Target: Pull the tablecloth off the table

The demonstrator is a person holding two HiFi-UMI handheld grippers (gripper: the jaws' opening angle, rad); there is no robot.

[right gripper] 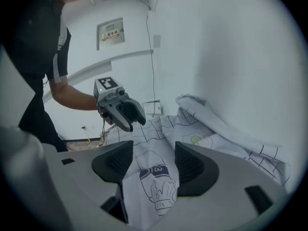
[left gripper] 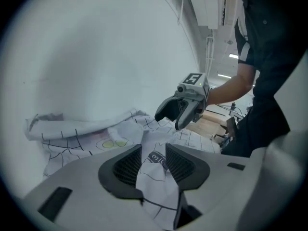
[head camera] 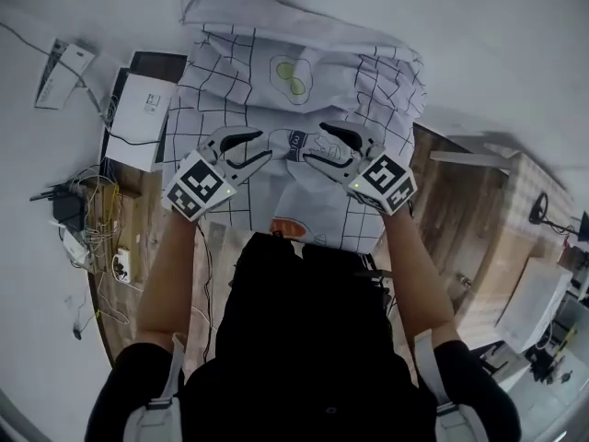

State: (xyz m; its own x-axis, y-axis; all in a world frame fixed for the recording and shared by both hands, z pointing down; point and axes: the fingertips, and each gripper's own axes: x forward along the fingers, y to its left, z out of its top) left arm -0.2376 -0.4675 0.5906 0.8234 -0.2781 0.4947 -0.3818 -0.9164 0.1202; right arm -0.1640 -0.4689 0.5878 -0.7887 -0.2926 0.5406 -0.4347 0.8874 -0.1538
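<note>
The white tablecloth [head camera: 304, 72] with a black grid and printed pictures lies bunched on the wooden table [head camera: 451, 201], heaped toward the far wall. Both grippers hover side by side over its near part. A fold of the cloth [left gripper: 153, 177] lies between the parted jaws of my left gripper [head camera: 265, 155] [left gripper: 154, 160]. My right gripper [head camera: 313, 145] [right gripper: 154, 165] stands wide, and a loose fold printed with a glove [right gripper: 156, 182] lies in its gap. Each gripper view shows the other gripper: the right gripper [left gripper: 180, 114] and the left gripper [right gripper: 126, 114] are just above the cloth [right gripper: 226, 134].
A white box [head camera: 143, 118] sits at the table's left end, by tangled cables and a power strip [head camera: 92, 238]. A white wall runs behind the table. Pale boards [head camera: 534, 302] lie at the right. My dark-clothed body stands against the near edge.
</note>
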